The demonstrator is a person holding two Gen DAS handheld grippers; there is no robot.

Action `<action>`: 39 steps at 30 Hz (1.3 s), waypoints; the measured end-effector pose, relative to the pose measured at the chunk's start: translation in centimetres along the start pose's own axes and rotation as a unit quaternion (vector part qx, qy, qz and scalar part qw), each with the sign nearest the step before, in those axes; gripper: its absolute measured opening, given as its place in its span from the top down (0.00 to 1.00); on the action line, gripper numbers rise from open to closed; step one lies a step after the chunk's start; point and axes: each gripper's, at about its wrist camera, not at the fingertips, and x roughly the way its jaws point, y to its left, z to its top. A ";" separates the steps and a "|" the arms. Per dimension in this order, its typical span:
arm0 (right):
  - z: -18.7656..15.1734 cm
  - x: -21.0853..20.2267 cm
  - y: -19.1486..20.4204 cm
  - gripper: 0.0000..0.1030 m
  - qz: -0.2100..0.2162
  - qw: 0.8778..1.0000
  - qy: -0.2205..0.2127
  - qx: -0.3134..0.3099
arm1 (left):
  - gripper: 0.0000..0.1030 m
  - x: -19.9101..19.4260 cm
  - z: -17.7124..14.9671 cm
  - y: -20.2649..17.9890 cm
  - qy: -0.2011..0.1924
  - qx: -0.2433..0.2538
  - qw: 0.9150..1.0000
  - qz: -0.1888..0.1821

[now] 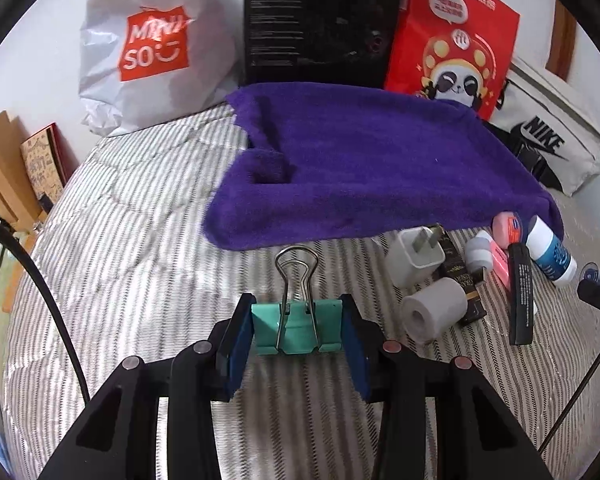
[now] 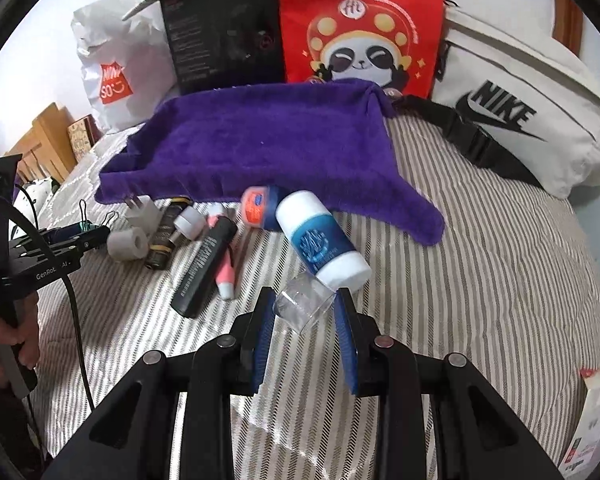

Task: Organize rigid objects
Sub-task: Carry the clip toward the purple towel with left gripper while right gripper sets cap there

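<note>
Bedding with grey and white stripes [image 1: 140,240] fills both views, a purple towel [image 1: 360,168] spread flat across its far half. Small rigid objects cluster along the towel's near edge: a white and blue bottle [image 2: 324,240] lying on its side, long axis slanting toward the right gripper [image 2: 304,312], which is nearer and pinches a clear plastic cap [image 2: 302,302]. The left gripper [image 1: 298,328] clamps a teal binder clip [image 1: 298,326], wire handles upright, towel straight ahead.

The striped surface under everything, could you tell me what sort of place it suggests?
Probably a bedroom: the striped quilted bedding, shopping bags against the wall, and a Nike waist bag lying on it.
</note>
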 end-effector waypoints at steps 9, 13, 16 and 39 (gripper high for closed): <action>3.8 -0.9 0.7 0.71 0.027 0.999 -0.032 -0.019 | 0.62 -1.8 2.2 2.2 -0.016 -0.023 1.000 -0.002; 5.7 -0.9 0.6 0.71 0.032 0.998 -0.048 -0.025 | 0.62 -2.3 3.8 2.7 -0.022 -0.023 1.000 0.000; 7.1 -0.6 0.3 0.71 0.032 0.998 -0.055 -0.024 | 0.62 -2.3 5.2 2.8 -0.025 -0.019 0.999 0.002; 18.6 11.4 -3.6 0.71 0.013 1.000 -0.026 -0.008 | 0.61 6.0 15.7 -0.1 -0.004 -0.018 0.998 -0.064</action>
